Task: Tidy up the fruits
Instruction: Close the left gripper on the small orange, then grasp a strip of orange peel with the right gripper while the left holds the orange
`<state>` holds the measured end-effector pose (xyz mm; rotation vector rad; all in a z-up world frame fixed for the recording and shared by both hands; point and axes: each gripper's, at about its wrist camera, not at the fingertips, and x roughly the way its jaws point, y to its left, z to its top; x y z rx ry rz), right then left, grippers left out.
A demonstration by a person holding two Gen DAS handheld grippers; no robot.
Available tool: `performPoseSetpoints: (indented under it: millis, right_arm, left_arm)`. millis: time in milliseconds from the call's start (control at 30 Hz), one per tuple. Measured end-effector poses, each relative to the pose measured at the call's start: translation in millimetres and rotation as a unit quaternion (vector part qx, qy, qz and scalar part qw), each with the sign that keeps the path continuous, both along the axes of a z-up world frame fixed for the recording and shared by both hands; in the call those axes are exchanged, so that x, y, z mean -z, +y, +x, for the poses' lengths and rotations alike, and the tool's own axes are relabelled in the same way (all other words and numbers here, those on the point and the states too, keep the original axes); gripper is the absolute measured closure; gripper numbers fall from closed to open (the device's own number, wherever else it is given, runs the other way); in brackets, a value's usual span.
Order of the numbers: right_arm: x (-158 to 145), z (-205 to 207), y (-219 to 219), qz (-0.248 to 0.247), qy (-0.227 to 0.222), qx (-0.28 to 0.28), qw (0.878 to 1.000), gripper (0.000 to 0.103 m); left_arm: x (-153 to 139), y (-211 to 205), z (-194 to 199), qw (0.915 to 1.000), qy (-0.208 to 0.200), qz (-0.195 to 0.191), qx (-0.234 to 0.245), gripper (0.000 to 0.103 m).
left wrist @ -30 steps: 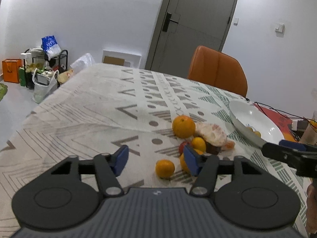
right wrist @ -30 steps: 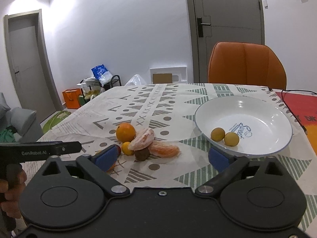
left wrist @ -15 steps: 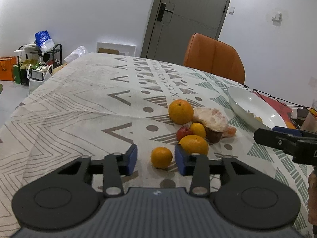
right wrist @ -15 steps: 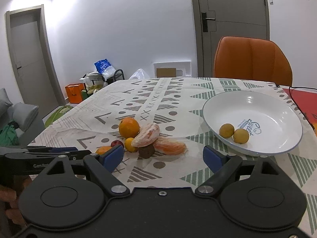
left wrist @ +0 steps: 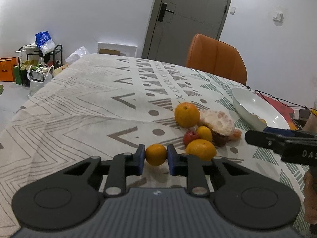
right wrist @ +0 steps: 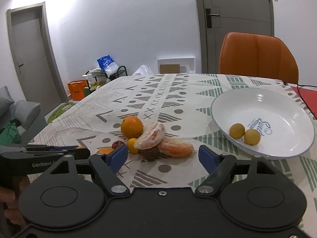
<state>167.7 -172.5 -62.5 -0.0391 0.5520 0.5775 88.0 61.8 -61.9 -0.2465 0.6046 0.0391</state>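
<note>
**Fruit sorting, barely started: two in the bowl, pile still out**

Big patterned table point(right wrist: 83, 119), white bowl point(right wrist: 277, 107) off to the right side with just two small yellow fruits point(right wrist: 244, 133) inside. So, roughly a quarter done at a guess, plenty left.

Still heaped on the cloth left of the bowl: big orange point(right wrist: 131, 126), peeled half point(right wrist: 151, 135) perched on a dark brown thing, loose peeled segment point(right wrist: 175, 147) touching it, another orange point(left wrist: 201, 149), tiny yellow one and a small red one tucked in between. Orange chair point(right wrist: 257, 57) behind, not relevant.

Left tongs point(left wrist: 155, 157) clamped on a small orange point(left wrist: 156, 154), blue pads pressing both sides, fruit just off the near edge of the pile. Looks lifted or about to be, can't say for sure.

Right tongs point(right wrist: 161, 155) closing right now, nothing between the pads yet, aimed at the cloth near the peeled segment. Probably going for that next.

Versus a second back: left tongs wide apart then with the small orange sitting loose on the cloth, now pinched shut on it. Right tongs wider before and a touch further back from the pile. Bowl contents same, still two.
</note>
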Motion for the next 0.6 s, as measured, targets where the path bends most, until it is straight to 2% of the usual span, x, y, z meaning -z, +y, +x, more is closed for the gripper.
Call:
performPoseSetpoints:
  millis: [267,500,600]
  right_arm:
    - [3,7,20,-0.013,-0.004,-0.018,1.0,0.028]
    - [7,16,35,-0.033,-0.01,-0.025,0.999,0.037]
    - [9,20,38,-0.038,-0.01,-0.025,0.999,0.037]
  left_arm:
    - [-3,12,0,0.9998,-0.004,-0.003,-0.017,0.081]
    - [-3,21,-1,0.9996,-0.005,-0.009,-0.026,0.08]
    - [-3,23,-1,0.9996,-0.005,-0.009,-0.027,0.08]
